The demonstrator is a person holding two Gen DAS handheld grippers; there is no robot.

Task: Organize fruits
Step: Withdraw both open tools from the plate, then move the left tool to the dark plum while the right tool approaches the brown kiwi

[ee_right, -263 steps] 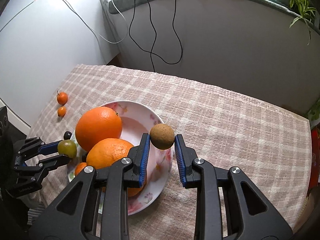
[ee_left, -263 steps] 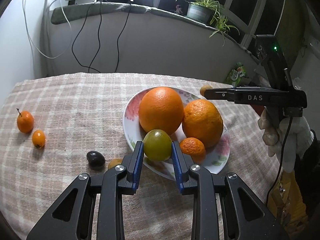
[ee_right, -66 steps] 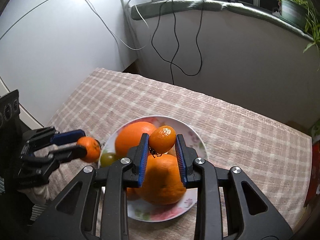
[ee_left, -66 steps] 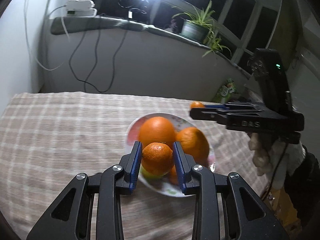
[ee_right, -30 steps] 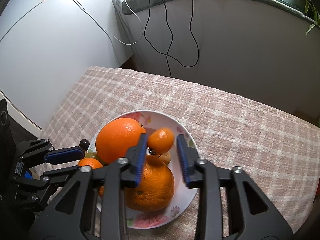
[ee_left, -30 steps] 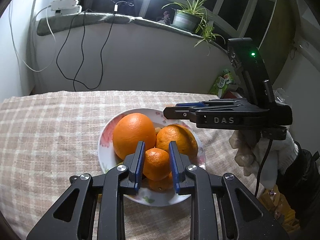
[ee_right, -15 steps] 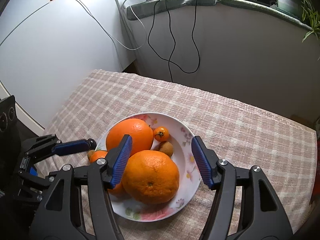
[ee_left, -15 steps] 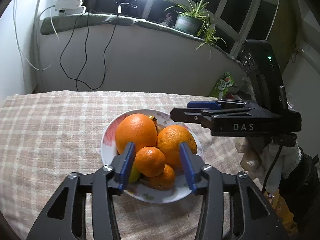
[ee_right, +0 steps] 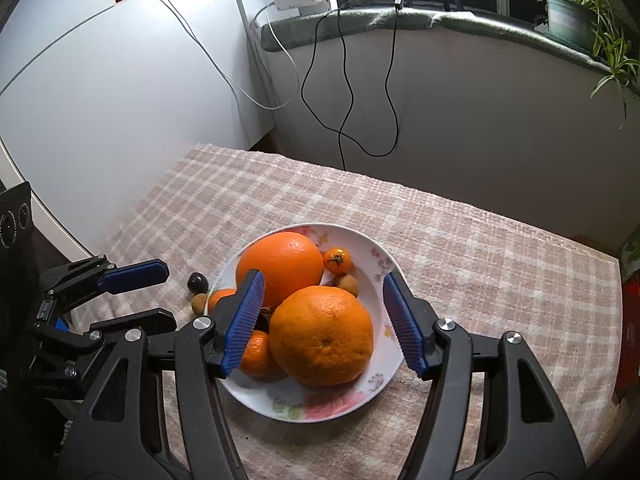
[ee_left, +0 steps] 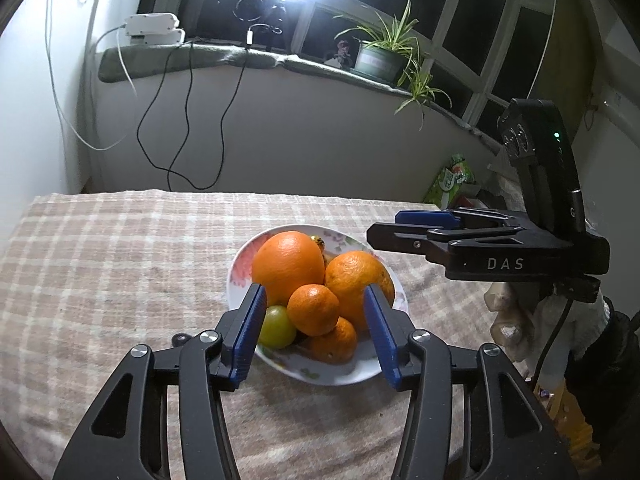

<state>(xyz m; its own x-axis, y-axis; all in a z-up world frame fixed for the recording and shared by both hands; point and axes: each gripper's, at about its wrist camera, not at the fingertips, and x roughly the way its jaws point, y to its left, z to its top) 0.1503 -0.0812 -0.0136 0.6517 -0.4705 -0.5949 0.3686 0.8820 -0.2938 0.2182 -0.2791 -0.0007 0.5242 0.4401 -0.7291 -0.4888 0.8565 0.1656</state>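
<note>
1. Left tool (ee_left: 316, 332): jaws apart and opening, blue pads (ee_left: 249, 334) clear of any fruit. Nothing gripped. It hangs over the near rim of the plate (ee_left: 340, 376).
2. Right tool (ee_right: 322, 324): jaws set wide, nothing between the pads. The nearer big orange (ee_right: 322, 334) sits below the gap, not touched. A gloved hand (ee_left: 516, 320) holds this tool, seen at the right of the left wrist view.
3. The plate is white with a floral pattern and sits on the table, which is covered by a pink checked cloth (ee_left: 120, 260).
4. Fruit on the plate: two large oranges, the farther large orange (ee_right: 280, 266) and the nearer one, touching each other.
5. A mandarin (ee_left: 314, 308) is stacked on top, leaning on both oranges. A second mandarin (ee_left: 334, 344) lies under it at the plate's near edge.
6. A green fruit (ee_left: 276, 326) is beside the mandarins, just inside the left tool's left pad.
7. A small orange tomato (ee_right: 337, 260) with a green calyx and a brown kiwi-like fruit (ee_right: 347, 283) lie at the far side of the plate, next to the oranges.
8. Off the plate, on the cloth just beside its rim: a dark plum-like fruit (ee_right: 198, 281) and a small tan fruit (ee_right: 199, 303).
</note>
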